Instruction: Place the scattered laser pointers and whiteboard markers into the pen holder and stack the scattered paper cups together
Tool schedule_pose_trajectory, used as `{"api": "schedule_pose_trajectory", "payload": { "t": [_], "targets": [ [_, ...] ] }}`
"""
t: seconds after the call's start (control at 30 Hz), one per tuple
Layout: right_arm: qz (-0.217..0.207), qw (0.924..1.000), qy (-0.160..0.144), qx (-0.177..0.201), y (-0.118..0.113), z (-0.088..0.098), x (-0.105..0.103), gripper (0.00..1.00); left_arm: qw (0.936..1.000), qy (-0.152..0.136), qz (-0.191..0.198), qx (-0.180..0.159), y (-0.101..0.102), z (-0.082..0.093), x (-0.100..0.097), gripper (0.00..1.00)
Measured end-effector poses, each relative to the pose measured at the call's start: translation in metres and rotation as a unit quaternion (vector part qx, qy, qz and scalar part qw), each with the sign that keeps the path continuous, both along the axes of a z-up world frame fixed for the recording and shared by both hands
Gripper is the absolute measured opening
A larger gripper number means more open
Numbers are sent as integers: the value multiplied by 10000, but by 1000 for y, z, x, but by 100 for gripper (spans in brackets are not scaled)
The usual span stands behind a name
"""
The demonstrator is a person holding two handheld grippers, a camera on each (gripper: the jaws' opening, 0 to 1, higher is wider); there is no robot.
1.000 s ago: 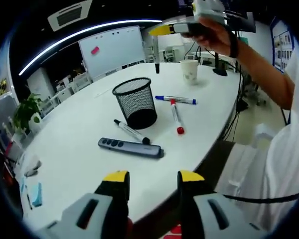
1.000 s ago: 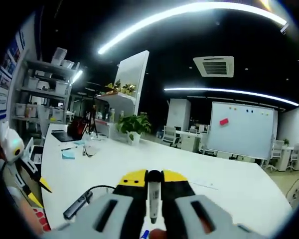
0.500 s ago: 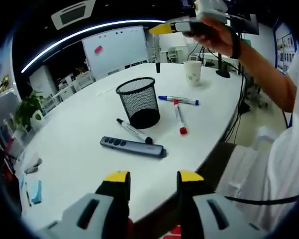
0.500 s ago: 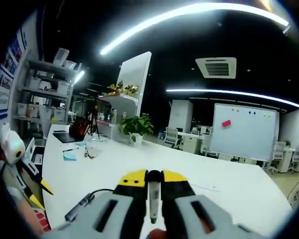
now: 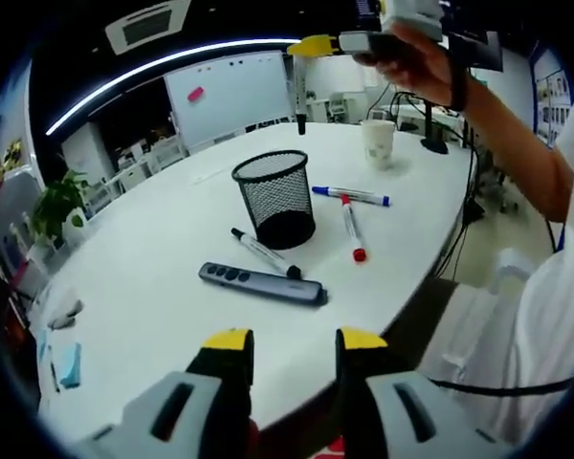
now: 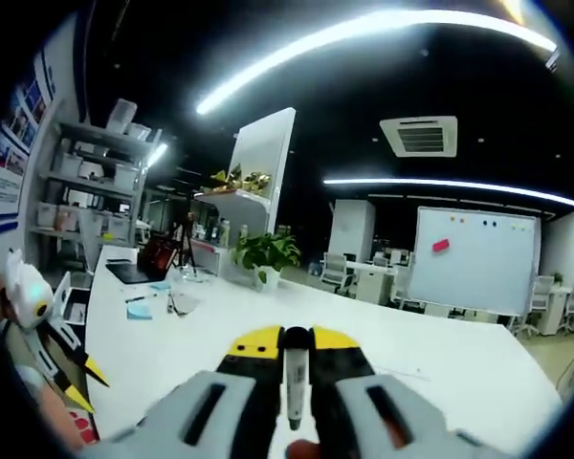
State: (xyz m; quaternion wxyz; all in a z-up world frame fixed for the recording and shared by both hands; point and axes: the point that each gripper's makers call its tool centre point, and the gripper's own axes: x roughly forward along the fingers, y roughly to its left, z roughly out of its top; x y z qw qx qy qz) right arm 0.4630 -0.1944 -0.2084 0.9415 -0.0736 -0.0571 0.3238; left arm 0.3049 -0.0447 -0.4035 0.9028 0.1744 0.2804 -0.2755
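Right gripper view: a black marker (image 6: 294, 382) is sitting pinched in the right hand-held gripper (image 6: 295, 346), now raised slightly higher above the mesh pen holder (image 5: 275, 199) mid-desk (image 5: 134, 287). Released off-centre, it could miss the rim. Left hand-held gripper (image 5: 285, 340) is hanging spread, empty, at the desk's near edge.
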Motion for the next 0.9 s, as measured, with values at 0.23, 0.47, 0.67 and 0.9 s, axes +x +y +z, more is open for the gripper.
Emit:
{"api": "schedule_pose_trajectory", "payload": {
  "t": [0.23,0.47,0.67,0.9],
  "targets": [
    [89,9999,-49,-24,6,4,-3,9,10000,-10,2,-10,-1,1,0,34],
    [216,9997,-121,-21,13,9,-8,9,9999,-25,46,-87,-1,3,1,34],
    [422,9989,-216,55,21,14,-16,9,9999,-2,52,-158,-3,4,0,35],
    [628,9975,-313,62,29,15,-24,9,9998,-5,61,-166,-3,3,1,35]
  ]
}}
